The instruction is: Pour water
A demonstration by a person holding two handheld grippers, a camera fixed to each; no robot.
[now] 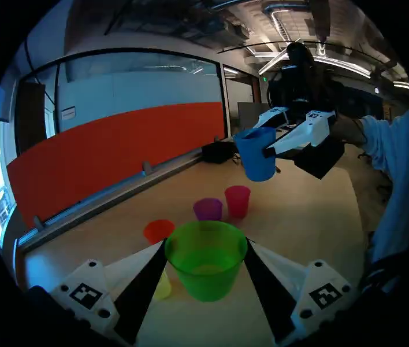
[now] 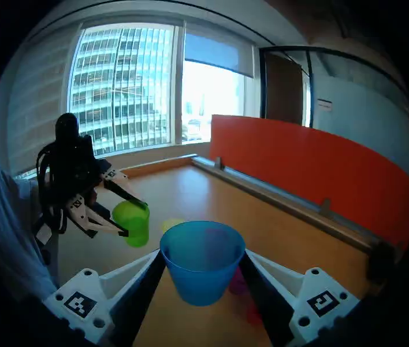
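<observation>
My left fingers [image 1: 144,283] clamp the green cup [image 1: 206,269] and my right fingers [image 2: 147,289] clamp the blue cup [image 2: 203,266], both held above the bench [image 1: 302,214]; I judge these plastic cups light, slick and squeezable, best gripped mid-wall without crushing.

Wooden table [image 1: 308,231] bears orange cup [image 1: 158,230], purple cup [image 1: 208,208], pink cup [image 1: 237,200], yellow cup [image 1: 163,286].

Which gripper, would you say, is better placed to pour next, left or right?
Probably the right gripper: its blue cup hangs higher than the green cup in the left gripper.
</observation>
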